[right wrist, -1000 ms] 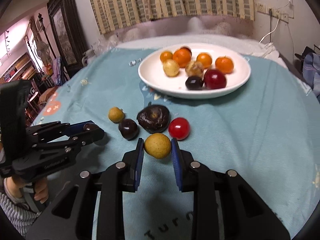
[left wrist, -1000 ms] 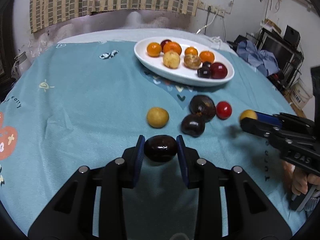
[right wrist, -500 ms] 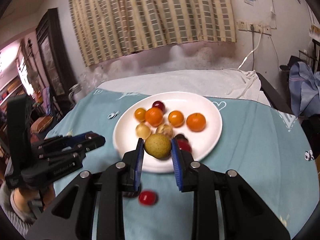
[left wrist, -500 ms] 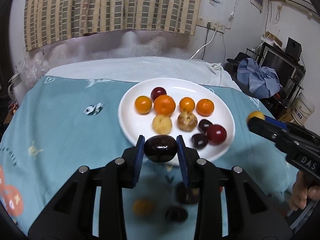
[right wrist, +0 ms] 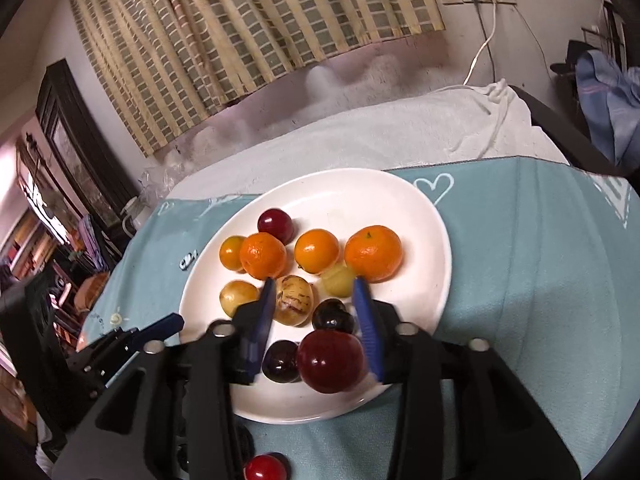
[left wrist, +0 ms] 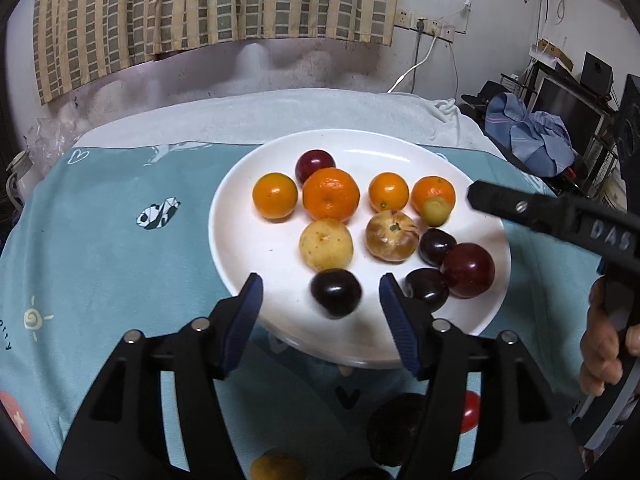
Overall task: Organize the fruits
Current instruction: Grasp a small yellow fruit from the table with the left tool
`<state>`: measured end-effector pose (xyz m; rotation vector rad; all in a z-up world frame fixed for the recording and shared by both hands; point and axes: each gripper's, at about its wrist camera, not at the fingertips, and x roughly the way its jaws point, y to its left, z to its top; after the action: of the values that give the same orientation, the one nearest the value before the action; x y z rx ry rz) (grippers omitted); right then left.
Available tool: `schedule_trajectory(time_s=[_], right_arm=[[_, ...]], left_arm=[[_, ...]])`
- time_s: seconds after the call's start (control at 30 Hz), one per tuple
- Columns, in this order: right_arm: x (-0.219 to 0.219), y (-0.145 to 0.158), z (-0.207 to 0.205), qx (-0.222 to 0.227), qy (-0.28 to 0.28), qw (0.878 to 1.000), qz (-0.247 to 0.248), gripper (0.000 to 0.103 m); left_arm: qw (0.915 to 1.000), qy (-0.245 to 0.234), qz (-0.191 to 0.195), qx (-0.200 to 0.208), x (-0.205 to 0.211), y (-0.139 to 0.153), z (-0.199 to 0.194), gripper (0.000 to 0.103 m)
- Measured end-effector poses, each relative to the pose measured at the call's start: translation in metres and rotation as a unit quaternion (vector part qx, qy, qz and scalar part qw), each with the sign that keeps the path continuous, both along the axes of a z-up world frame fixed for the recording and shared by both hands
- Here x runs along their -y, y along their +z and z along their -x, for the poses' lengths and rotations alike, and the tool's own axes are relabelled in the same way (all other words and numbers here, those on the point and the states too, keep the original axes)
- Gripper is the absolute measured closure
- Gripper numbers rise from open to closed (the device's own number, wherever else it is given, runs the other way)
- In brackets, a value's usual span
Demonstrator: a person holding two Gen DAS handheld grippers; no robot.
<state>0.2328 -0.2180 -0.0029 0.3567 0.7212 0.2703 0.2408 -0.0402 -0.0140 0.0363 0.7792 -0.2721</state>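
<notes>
Left wrist view shows the left tongs (left wrist: pixel 320 312) spread wide apart, holding nothing. A dark plum (left wrist: pixel 336 293) lies between the two blue tips, on the near part of the white plate (left wrist: pixel 240 240). It looks a bit blurry, so it may be rolling.

Right wrist view shows the right tongs (right wrist: pixel 316 312) wide apart too, with nothing in their grip. A small yellow-green fruit (right wrist: pixel 337 279) sits on the plate past the tips, touching the big orange (right wrist: pixel 373 253).

The plate sits on the blue cloth (left wrist: pixel 100 240) that covers the desk. Many fruits are on the plate: four oranges along the far side, a red plum behind them, two pale yellow fruits in the middle, and dark plums beside a big red plum (left wrist: pixel 467 270) near the front edge.

I think most of the job is done. Some fruits are not on the plate yet. They lie on the cloth in front of the plate, close to the cameras: a red cherry tomato (right wrist: pixel 266 467), a big dark fruit (left wrist: pixel 394 420) and a yellow fruit (left wrist: pixel 276 466). There may be one more dark fruit at the bottom edge, but it is too hidden to tell. These need to go on the plate next.
</notes>
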Motion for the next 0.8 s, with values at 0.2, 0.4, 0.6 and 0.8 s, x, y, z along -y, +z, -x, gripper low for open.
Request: schedule_trajectory(time_s=[0.2, 0.4, 0.6, 0.8], right_arm=[[0.005, 0.04, 0.035, 0.029, 0.005, 0.999, -0.028, 0.052], [-0.002, 0.061, 0.096, 0.07, 0.028, 0.997, 0.004, 0.04], [0.008, 0.03, 0.132, 0.055, 0.011, 0.998, 0.033, 0.041], [0.016, -0.002, 0.134, 0.017, 0.001, 0.999, 0.045, 0.041]], left_arm=[[0.9996, 0.025, 0.003, 0.017, -0.025, 0.018, 0.025, 0.029], [0.9989, 0.038, -0.015, 0.022, -0.047, 0.015, 0.075, 0.021], [0.9984, 0.04, -0.041, 0.0, -0.059, -0.013, 0.107, 0.021], [0.9986, 0.029, -0.044, -0.007, -0.06, -0.022, 0.114, 0.021]])
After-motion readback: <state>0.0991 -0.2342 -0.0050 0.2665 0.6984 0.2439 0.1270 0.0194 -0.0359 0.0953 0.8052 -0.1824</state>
